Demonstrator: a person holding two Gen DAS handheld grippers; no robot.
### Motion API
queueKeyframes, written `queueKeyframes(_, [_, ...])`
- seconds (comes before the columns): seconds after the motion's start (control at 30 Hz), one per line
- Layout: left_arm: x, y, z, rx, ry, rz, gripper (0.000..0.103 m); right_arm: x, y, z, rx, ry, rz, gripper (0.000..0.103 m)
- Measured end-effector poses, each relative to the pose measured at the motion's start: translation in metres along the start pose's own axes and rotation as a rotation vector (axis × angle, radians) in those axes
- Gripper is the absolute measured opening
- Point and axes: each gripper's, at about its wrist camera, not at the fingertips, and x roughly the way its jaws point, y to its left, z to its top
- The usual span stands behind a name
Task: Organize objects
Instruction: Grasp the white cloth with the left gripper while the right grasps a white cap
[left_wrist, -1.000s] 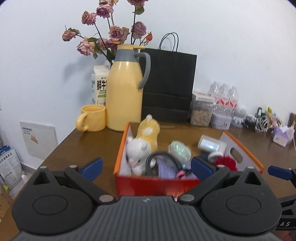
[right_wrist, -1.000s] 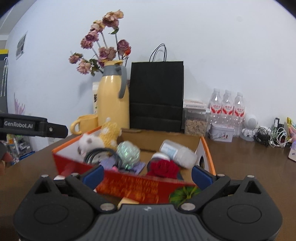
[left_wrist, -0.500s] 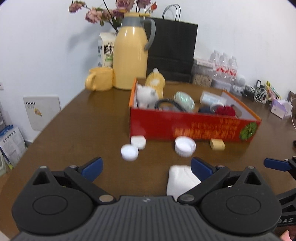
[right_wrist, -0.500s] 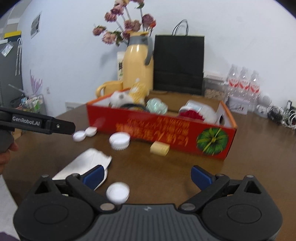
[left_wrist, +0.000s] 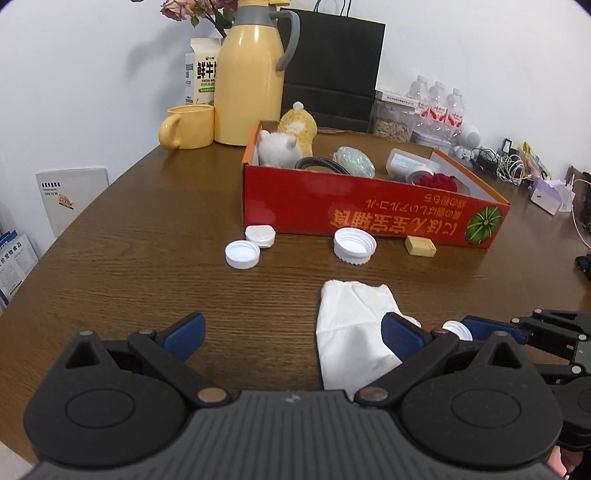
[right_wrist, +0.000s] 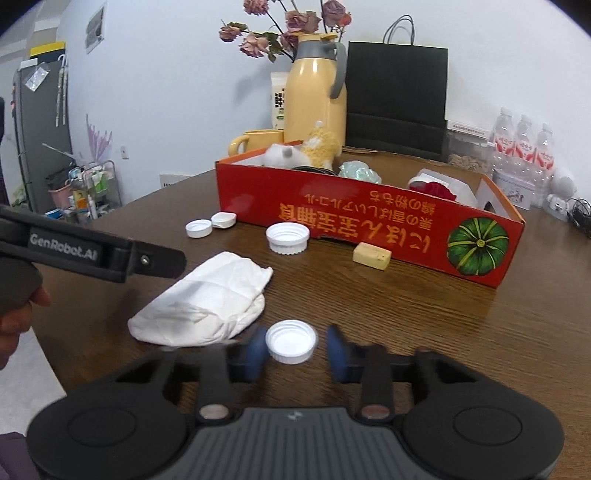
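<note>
Left wrist view: your left gripper (left_wrist: 291, 332) hovers spread wide and empty over the white cloth (left_wrist: 351, 332), kept clear while the right works.
Right wrist view: your right gripper (right_wrist: 297, 349) has just been closing around the white cap (right_wrist: 291, 341) beside the cloth; left pad touches, right not yet. Red box (right_wrist: 369, 229) waits behind.

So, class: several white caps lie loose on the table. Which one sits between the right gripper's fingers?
The lone cap beside the white cloth, nearest the table's front edge, between the closing right gripper. The others lie by the red box.
</note>
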Motion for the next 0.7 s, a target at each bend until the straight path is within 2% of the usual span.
queueKeyframes(0.27, [0.003,-0.013,-0.001,0.023,0.015,-0.022,0.103,-0.010,-0.014,0.001,0.039,-0.054,-0.052,0.027])
queueKeyframes(0.53, [0.018,-0.041,-0.002,0.082,0.080,-0.058,0.103,-0.020,-0.034,-0.001,0.080,-0.080,-0.107,0.027])
queueKeyframes(0.7, [0.028,-0.055,-0.009,0.127,0.099,-0.023,0.103,-0.024,-0.040,-0.002,0.089,-0.094,-0.116,0.027])
